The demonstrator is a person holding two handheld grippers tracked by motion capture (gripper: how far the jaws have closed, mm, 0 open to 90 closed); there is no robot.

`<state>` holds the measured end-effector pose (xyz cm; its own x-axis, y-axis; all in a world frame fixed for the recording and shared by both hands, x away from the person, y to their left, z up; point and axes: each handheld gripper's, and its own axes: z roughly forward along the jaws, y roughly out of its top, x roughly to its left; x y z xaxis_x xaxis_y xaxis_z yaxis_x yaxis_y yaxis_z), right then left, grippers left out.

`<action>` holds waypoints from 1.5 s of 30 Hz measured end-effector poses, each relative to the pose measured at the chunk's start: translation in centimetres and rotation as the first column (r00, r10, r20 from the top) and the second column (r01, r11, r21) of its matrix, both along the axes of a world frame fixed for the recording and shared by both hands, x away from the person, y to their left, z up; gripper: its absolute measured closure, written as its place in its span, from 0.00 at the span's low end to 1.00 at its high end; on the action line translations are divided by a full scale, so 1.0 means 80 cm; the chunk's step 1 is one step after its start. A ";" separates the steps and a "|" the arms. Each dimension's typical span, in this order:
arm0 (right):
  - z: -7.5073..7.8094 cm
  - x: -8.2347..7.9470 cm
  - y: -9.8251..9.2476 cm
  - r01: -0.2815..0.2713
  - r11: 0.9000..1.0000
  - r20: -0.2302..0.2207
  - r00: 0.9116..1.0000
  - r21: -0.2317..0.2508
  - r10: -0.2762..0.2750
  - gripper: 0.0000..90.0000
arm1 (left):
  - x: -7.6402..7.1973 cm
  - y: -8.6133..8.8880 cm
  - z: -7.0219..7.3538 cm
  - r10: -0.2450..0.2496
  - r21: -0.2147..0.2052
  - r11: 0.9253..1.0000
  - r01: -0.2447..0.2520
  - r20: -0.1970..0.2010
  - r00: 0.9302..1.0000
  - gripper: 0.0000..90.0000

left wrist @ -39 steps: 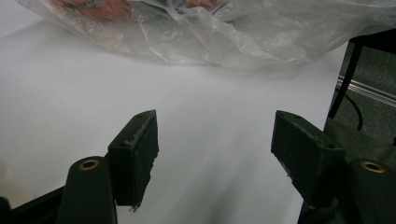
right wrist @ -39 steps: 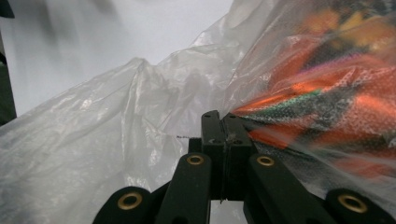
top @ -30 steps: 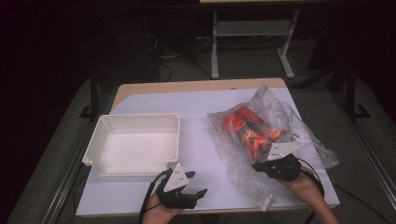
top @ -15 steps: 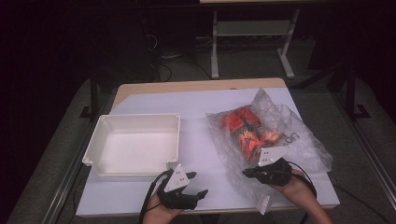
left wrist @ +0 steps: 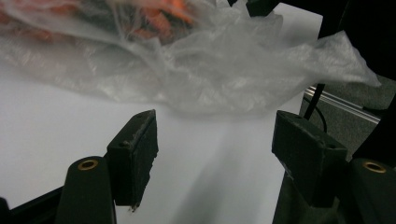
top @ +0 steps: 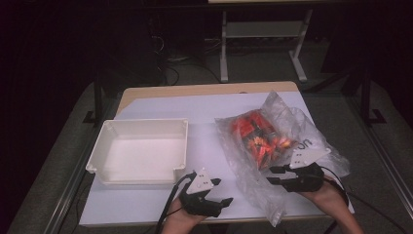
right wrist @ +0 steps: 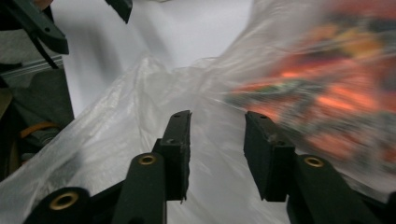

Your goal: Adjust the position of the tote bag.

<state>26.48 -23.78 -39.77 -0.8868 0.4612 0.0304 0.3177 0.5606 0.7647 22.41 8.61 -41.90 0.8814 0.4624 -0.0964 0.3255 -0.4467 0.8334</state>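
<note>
At the far left of the table [top: 146, 209] sits the white tray [top: 100, 156], bare inside, resting on the white sheet that covers the tabletop. Just right of the tray's near corner is your left gripper [top: 221, 191], held low over the sheet at the near edge, its cable trailing back toward you. Its jaws stand wide apart with nothing between them; in the left gripper view they [left wrist: 215, 154] frame bare white sheet, and the crumpled edge of the bag [left wrist: 224, 79] lies just ahead of the tips, not touching them. Moving right, the bag [top: 287, 126] is a clear plastic one, lying on the right half of the table, well apart from the tray, with a heap of orange and red pieces [top: 258, 136] inside it, toward its far end; what they are is too blurred to tell. The bag's loose near end spreads toward the table's near edge and hangs a little over it. At the right, your right gripper [top: 273, 174] lies over that loose near end, pointing left toward your other gripper. Its jaws have just been opening: in the right gripper view they [right wrist: 217, 149] stand partly apart with the plastic film lying in the gap between them, the pads [right wrist: 180, 149] not pressing on it, and the orange pieces [right wrist: 336, 107] show blurred beyond the right jaw.
</note>
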 end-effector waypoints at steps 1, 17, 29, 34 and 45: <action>0.003 0.000 -0.005 0.009 1.000 0.008 1.000 0.004 -0.010 0.64 | 0.002 -0.005 0.001 -0.005 0.000 1.000 0.005 0.001 1.000 0.35; 0.027 0.027 -0.085 0.155 0.987 0.062 0.986 -0.034 -0.152 0.43 | 0.046 -0.082 -0.025 0.032 0.077 0.997 -0.027 -0.072 0.997 0.35; -0.047 0.067 -0.116 0.246 0.962 -0.085 0.963 -0.119 -0.256 0.39 | 0.058 -0.097 -0.039 0.066 0.185 0.981 -0.056 -0.049 0.997 0.61; -0.056 0.069 -0.112 0.244 0.957 -0.103 0.960 -0.159 -0.262 0.48 | 0.060 -0.098 -0.039 0.066 0.204 0.977 -0.062 -0.015 0.998 0.73; -0.054 0.060 -0.108 0.217 0.965 -0.094 0.968 -0.149 -0.232 0.97 | 0.061 -0.079 -0.025 0.063 0.270 0.960 -0.073 0.043 0.997 0.99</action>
<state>31.30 -32.41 -44.09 -0.7547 0.6545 0.0445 0.5250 0.5620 0.6392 27.28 2.25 -43.92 0.8475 0.5261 0.0704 0.3367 -0.6354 0.6949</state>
